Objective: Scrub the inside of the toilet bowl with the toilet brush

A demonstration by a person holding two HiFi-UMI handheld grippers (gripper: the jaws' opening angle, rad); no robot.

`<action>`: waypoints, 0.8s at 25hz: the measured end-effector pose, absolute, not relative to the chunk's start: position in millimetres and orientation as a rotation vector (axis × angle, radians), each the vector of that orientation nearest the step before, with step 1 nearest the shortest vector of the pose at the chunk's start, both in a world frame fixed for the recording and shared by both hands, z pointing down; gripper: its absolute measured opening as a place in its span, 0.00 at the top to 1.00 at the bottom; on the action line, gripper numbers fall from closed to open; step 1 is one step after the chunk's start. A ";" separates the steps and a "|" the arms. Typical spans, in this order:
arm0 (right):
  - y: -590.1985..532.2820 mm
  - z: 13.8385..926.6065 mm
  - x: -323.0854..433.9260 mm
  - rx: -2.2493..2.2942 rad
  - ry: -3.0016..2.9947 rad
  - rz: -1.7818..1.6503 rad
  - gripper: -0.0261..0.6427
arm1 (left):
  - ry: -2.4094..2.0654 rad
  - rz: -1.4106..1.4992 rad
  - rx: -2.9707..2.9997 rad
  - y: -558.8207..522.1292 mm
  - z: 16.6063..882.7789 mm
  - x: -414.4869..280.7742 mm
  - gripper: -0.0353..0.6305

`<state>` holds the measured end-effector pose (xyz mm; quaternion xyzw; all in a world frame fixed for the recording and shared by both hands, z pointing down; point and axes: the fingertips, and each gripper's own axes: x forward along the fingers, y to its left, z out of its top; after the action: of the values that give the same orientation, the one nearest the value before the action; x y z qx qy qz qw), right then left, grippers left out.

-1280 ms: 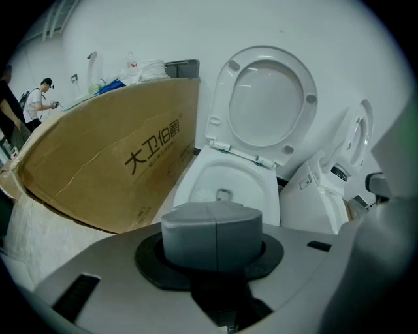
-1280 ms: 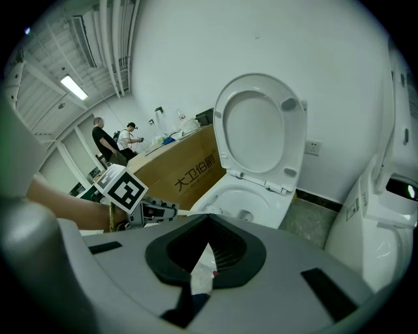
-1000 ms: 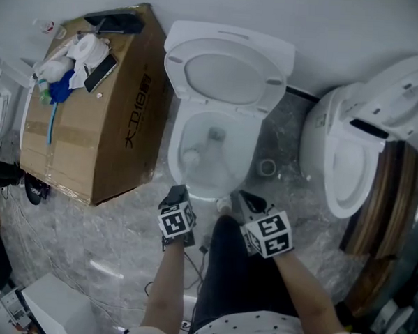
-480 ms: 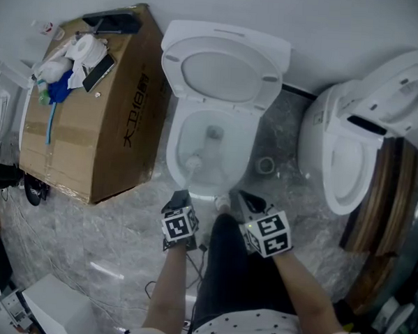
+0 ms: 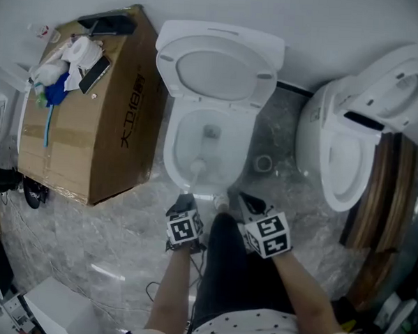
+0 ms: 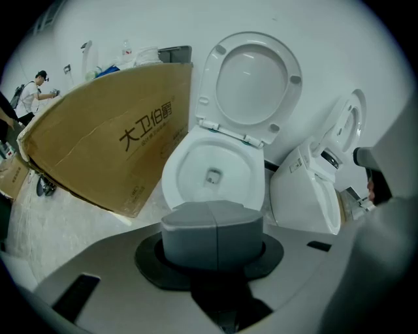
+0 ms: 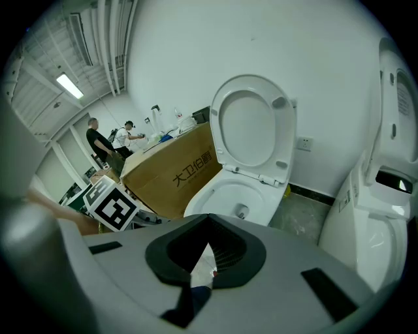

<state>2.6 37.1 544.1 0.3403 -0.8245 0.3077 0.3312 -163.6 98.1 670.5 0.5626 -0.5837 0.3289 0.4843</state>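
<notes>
Over the toilet bowl [image 5: 172, 152] | your left gripper [image 5: 185, 196] jaws clamp the brush [image 5: 196, 168] | your right gripper [image 5: 244, 197] jaws apart, empty

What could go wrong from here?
The toilet brush sits near the front rim of the toilet bowl, close to the person's dark trouser leg; a hard stroke could splash it. The left gripper shows shut jaws but no handle in its own view, so the grip may be shallow and slip.
</notes>
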 end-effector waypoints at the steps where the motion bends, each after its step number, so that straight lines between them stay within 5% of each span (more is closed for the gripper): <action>1: 37.8 544.3 3.3 0.891 -2.154 0.805 0.95 | -1.416 0.804 1.373 98.7 671.1 -161.2 0.71; 20: 45.0 546.0 19.0 0.923 -2.133 0.821 0.95 | -1.344 0.837 1.432 89.4 672.6 -117.2 0.71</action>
<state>19.0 45.0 546.0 0.3534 -0.8162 0.3143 0.3320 -117.2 89.4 672.6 0.5876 -0.5513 0.3436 0.4824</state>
